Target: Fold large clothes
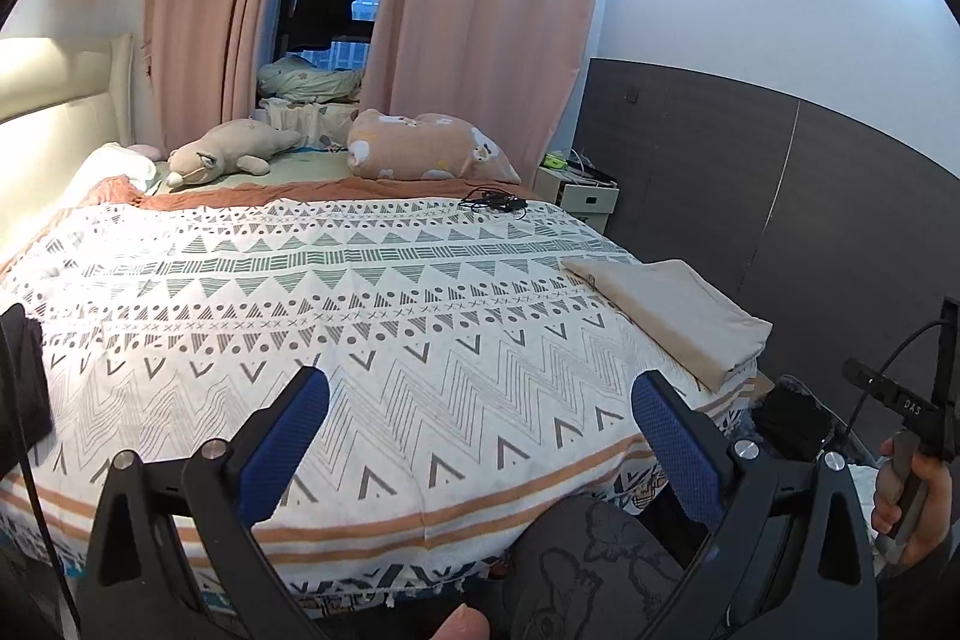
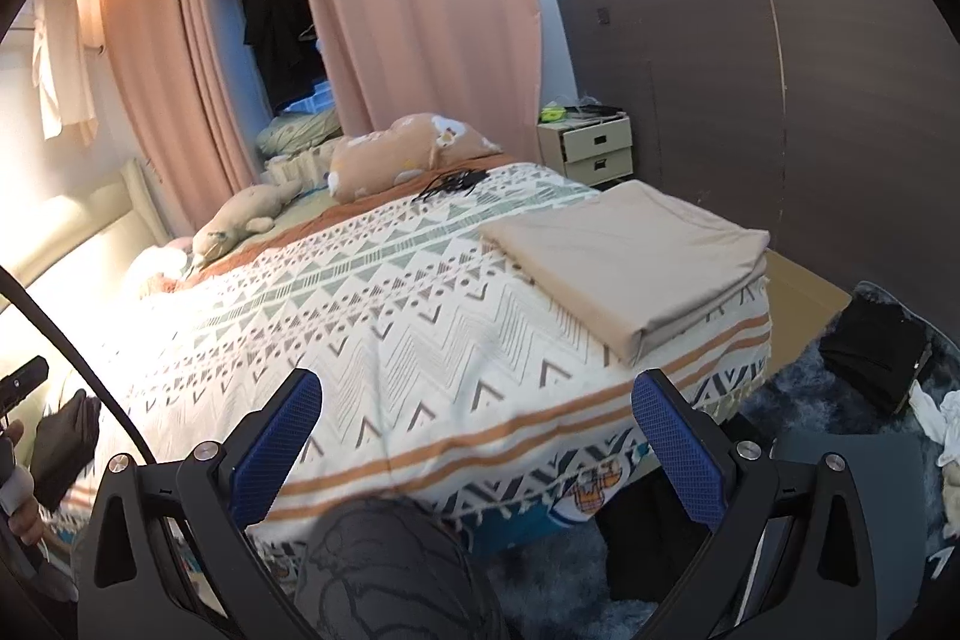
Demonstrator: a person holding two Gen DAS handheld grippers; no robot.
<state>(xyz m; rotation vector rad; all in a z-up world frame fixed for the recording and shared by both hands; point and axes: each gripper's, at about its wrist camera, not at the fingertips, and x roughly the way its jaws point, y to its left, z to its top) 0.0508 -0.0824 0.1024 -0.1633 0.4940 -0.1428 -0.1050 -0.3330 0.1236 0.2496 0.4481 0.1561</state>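
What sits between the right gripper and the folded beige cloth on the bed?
Nothing visible. The right gripper is open over the bedspread, and only bare bedspread lies between it and the beige cloth at the bed's right edge.

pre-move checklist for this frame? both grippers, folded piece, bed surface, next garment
1. Left gripper open, nothing between its pads: ok.
2. Right gripper open, nothing between its pads: ok.
3. Folded beige cloth lies flat as a neat rectangle near the bed's right corner, apart from both grippers: ok.
4. Patterned bedspread in front of the grippers is flat and bare, room to spread a garment: ok.
5. Black cable bundle sits far up the bed near the peach pillow, away from the working area: ok.
6. Next garment to fold: dark cloth lies on the floor rug right of the bed; whether it is the next piece: cannot tell.
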